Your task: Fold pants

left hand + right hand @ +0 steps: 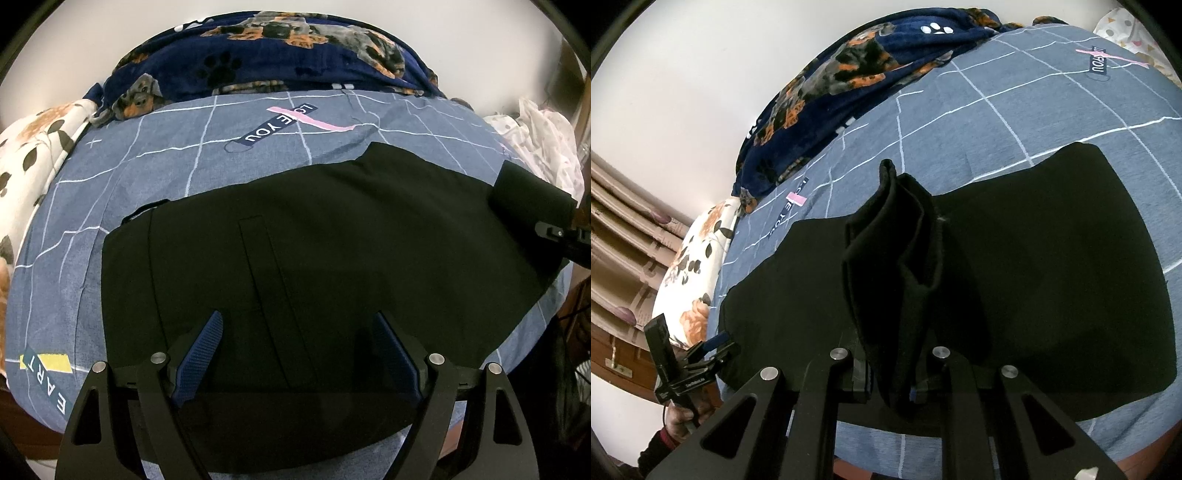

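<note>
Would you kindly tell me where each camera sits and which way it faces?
Left wrist: on the open left gripper, tilted down over the black pants on the blue bedsheet.
Right wrist: on the right gripper, shut on a lifted fold of the pants; the other gripper and a hand show at lower left.
Shared: pants, bedsheet, dog-print blanket.

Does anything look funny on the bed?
One end of the black pants sticks up in a bunch, pinched in the right gripper. The rest lies flat on the sheet.
</note>
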Action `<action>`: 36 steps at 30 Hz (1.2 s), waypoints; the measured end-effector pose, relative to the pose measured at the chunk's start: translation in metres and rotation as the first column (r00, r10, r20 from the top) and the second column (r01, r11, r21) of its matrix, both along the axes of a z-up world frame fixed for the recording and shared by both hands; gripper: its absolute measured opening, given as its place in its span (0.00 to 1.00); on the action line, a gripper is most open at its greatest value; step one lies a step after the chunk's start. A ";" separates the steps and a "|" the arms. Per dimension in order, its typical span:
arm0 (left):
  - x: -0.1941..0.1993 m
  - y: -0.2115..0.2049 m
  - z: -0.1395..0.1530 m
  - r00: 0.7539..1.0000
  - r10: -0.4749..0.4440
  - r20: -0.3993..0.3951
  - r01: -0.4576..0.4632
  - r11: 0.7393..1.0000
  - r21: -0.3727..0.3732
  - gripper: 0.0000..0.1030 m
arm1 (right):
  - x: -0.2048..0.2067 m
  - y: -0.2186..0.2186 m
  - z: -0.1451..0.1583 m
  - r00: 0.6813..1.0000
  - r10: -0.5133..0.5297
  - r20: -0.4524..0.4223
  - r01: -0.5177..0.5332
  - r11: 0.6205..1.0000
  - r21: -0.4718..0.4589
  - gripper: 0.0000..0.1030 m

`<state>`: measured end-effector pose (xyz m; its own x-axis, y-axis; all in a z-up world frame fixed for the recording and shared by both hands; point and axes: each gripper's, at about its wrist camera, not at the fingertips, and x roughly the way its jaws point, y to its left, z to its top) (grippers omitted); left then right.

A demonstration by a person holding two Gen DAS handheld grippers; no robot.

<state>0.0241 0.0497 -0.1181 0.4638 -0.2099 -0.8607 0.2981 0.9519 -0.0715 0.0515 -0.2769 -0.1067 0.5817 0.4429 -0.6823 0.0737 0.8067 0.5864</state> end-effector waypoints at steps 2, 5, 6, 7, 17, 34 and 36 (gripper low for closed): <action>0.000 0.000 0.000 1.000 0.000 -0.002 0.000 1.000 0.001 0.81 | -0.001 0.002 0.000 1.000 0.002 -0.001 -0.002 1.000 0.004 0.15; 0.001 0.000 -0.002 1.000 -0.001 -0.006 0.001 1.000 0.003 0.81 | -0.002 0.003 -0.001 1.000 0.005 -0.004 -0.005 1.000 0.006 0.15; 0.001 0.000 -0.002 1.000 -0.001 -0.005 0.001 1.000 0.002 0.81 | -0.002 0.003 -0.001 1.000 0.005 -0.006 -0.005 1.000 0.008 0.16; 0.001 0.000 -0.002 1.000 -0.001 -0.005 0.001 1.000 0.003 0.81 | -0.002 0.004 -0.001 1.000 0.005 -0.007 -0.005 1.000 0.011 0.16; 0.001 0.000 -0.003 1.000 -0.002 -0.008 0.002 1.000 0.005 0.81 | -0.004 0.006 -0.001 1.000 0.010 0.000 -0.010 1.000 0.002 0.16; 0.000 0.000 -0.006 1.000 -0.005 -0.010 0.005 1.000 0.009 0.81 | 0.001 0.009 0.000 0.999 0.048 -0.006 -0.047 0.999 0.016 0.19; 0.000 0.000 -0.006 1.000 -0.004 -0.011 0.004 1.000 0.009 0.81 | 0.001 0.010 0.001 0.999 0.048 -0.007 -0.048 0.999 0.017 0.19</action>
<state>0.0244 0.0496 -0.1241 0.4531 -0.2039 -0.8678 0.3015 0.9512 -0.0661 0.0525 -0.2672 -0.1062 0.5546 0.4814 -0.6787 0.0392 0.7996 0.5992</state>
